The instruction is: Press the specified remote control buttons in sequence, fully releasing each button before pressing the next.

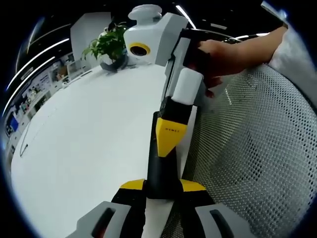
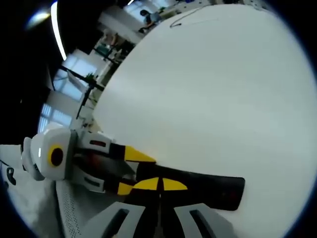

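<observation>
Gripping one black remote (image 1: pixel 163 163) between them, both hand-held grippers, left (image 1: pixel 163 196) and right (image 2: pixel 159 191), clamp it above the white bench (image 1: pixel 89 148); one potted plant (image 1: pixel 110 47) stands beyond.

The remote (image 1: pixel 163 166) was a long, narrow black bar. In the left gripper view it sat at lower centre of the frame, running upward from between the jaws, over the edge where the white table met a mesh surface. In the right gripper view the remote (image 2: pixel 208 188) lay at lower centre to lower right, extending rightward across the table. A small red mark showed on its dark face. Its buttons could not be made out.
</observation>
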### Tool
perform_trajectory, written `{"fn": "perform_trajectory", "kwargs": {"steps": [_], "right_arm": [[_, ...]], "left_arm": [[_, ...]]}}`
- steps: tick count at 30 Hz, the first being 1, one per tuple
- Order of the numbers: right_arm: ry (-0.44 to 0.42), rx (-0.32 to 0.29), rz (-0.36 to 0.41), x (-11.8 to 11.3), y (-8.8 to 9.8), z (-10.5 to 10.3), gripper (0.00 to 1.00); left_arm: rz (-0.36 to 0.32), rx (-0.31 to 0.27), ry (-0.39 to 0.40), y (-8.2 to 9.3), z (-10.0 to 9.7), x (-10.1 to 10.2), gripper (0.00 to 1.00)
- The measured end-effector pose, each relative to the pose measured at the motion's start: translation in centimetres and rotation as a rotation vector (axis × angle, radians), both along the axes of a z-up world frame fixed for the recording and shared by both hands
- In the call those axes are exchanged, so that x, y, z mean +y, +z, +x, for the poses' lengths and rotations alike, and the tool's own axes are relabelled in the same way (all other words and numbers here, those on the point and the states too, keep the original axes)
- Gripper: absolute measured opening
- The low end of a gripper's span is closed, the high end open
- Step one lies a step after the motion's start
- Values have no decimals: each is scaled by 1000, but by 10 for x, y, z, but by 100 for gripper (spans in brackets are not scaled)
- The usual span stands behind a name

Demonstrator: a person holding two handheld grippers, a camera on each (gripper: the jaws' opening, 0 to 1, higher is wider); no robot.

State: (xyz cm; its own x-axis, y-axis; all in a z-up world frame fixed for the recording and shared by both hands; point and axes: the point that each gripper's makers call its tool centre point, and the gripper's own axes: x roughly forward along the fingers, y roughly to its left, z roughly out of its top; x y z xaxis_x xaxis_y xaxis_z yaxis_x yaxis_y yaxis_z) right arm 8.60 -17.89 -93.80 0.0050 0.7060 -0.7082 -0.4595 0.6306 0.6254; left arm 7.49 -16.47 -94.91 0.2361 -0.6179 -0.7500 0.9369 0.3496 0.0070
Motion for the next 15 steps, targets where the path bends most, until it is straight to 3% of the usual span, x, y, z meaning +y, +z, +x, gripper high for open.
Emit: {"fn": "perform_trajectory", "kwargs": {"steps": [15], "right_arm": [[9,-26,-8,0,-1,1,0]], "left_arm": [[16,11,13,0,1,0,25]]}}
